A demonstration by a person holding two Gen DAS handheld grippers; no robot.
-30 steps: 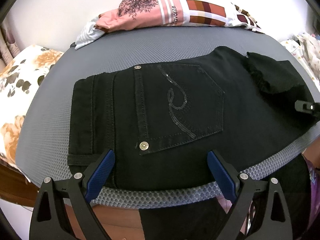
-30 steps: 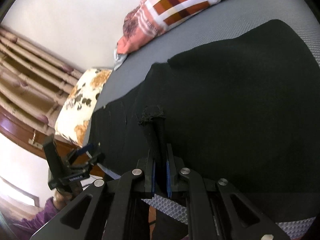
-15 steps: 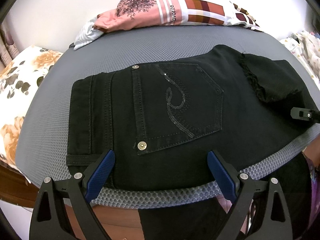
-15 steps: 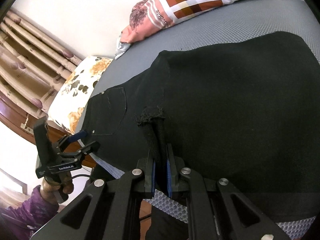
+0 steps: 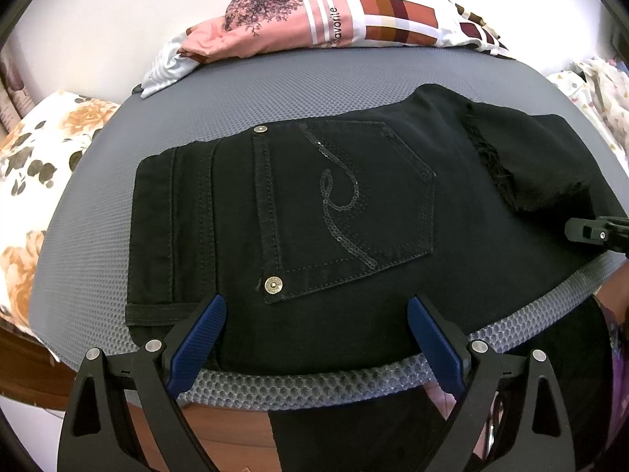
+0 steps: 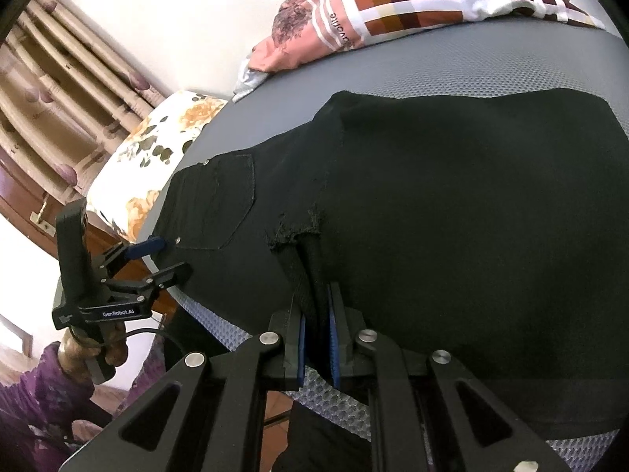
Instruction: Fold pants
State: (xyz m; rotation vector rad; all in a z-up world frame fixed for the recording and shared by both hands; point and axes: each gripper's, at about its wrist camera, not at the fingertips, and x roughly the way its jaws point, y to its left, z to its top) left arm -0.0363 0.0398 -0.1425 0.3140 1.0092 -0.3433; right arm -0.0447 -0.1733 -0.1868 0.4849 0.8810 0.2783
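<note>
The grey mesh mat [image 5: 275, 90] is the biggest thing and fills the space ahead of both pairs of jaws. The black pants [image 5: 354, 212] lie flat on the grey mesh mat, with the back pocket [image 5: 346, 200] up, straight ahead of the left jaws. A frayed hem [image 5: 495, 165] of one leg is folded over the pants, ahead and to the right of the left jaws. Far beyond the jaws, at the far edge of the mat, lies a heap of pink and checked clothes [image 5: 334, 19]. A flowered pillow [image 5: 35, 165] is to the left of the left jaws, beside the mat.

The left gripper [image 5: 316, 338] has its jaws wide apart, and nothing is between them; its blue pads [image 5: 196, 342] stand over the near edge of the pants. The right gripper [image 6: 316, 338] has its jaws almost together, and they pinch a narrow fold of the black fabric [image 6: 306, 275], which rises from between the pads to the frayed hem just ahead.
</note>
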